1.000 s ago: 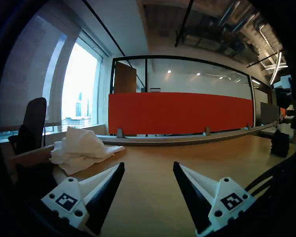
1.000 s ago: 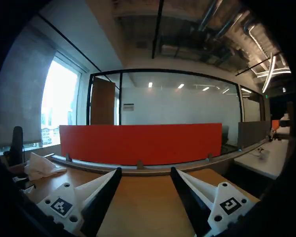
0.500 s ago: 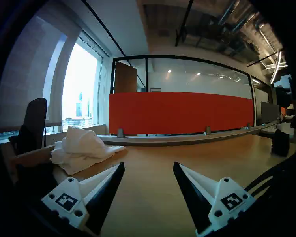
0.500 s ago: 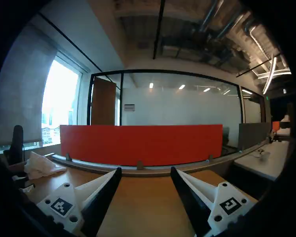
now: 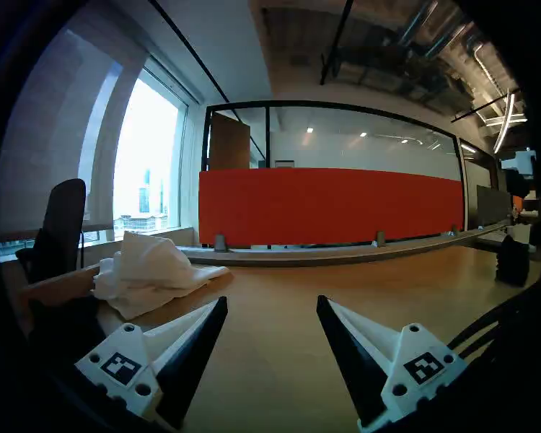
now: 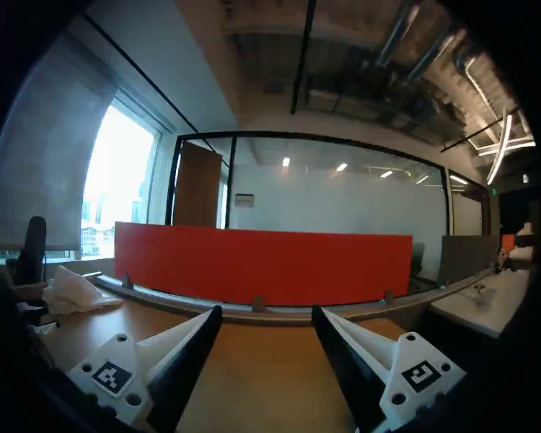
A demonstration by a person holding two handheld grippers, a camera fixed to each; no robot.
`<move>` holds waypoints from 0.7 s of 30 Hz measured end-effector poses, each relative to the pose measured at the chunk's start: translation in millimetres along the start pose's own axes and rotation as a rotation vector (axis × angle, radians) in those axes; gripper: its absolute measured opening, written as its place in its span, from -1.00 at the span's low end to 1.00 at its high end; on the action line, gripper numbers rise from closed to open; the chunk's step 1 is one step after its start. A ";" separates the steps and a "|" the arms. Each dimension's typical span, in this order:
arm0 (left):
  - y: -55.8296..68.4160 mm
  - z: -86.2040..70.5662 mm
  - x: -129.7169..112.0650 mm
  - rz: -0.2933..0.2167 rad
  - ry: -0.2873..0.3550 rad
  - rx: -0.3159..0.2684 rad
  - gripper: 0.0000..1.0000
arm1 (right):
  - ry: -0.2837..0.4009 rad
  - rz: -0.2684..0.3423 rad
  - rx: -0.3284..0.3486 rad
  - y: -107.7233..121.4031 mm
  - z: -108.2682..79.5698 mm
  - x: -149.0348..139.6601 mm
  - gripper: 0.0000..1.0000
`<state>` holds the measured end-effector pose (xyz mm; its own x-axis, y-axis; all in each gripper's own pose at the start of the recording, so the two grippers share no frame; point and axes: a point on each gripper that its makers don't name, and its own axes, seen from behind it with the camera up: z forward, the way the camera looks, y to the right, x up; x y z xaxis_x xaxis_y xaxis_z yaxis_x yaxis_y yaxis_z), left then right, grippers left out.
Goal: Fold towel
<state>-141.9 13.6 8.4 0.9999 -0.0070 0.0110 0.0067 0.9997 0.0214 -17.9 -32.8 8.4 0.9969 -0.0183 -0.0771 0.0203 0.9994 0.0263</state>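
Two grippers point out over a wooden surface (image 5: 285,285), each with its fingers spread wide and nothing between them.

In the left gripper view, a black chair back (image 5: 60,225) stands at the 9 o'clock edge, beside a bright window (image 5: 145,173). Just right of it, at about 10 o'clock from the left gripper (image 5: 271,299), the white towel (image 5: 151,270) lies crumpled in a loose heap near the surface's far left edge, one flap trailing toward the middle. The towel is well apart from the fingers (image 5: 191,345), and bare wood shows in the gap between them. Past the fingertips, at 12 o'clock, a long red partition (image 5: 328,206) runs along the back of the surface. At 3 o'clock a small dark object (image 5: 512,261) sits on the wood; what it is cannot be told.

In the right gripper view, the towel (image 6: 72,294) appears small at 9 o'clock, far off to the left of the right gripper (image 6: 267,309). Its fingers (image 6: 350,361) are likewise released over bare surface (image 6: 263,375). The red partition (image 6: 263,263) crosses at 12 o'clock, and a paler desk (image 6: 487,303) sits at 3 o'clock.
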 end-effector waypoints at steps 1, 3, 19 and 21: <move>0.0 -0.2 -0.1 0.000 0.000 0.000 0.83 | -0.003 0.005 -0.003 2.7 -0.2 -5.4 0.92; 0.1 -0.4 -0.3 0.000 0.000 0.000 0.83 | -0.007 0.015 -0.009 7.4 -0.4 -14.9 0.92; 0.1 -0.5 -1.4 0.000 0.000 0.000 0.84 | -0.041 0.060 -0.039 42.1 -10.3 -92.2 0.99; -0.1 -0.6 -1.6 0.000 0.000 0.000 0.83 | -0.049 0.061 -0.044 45.5 -12.7 -100.6 0.98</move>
<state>-143.5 13.6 7.8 0.9999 -0.0069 0.0105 0.0066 0.9997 0.0218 -118.2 14.8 4.7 0.9987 0.0428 -0.0281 -0.0432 0.9990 -0.0144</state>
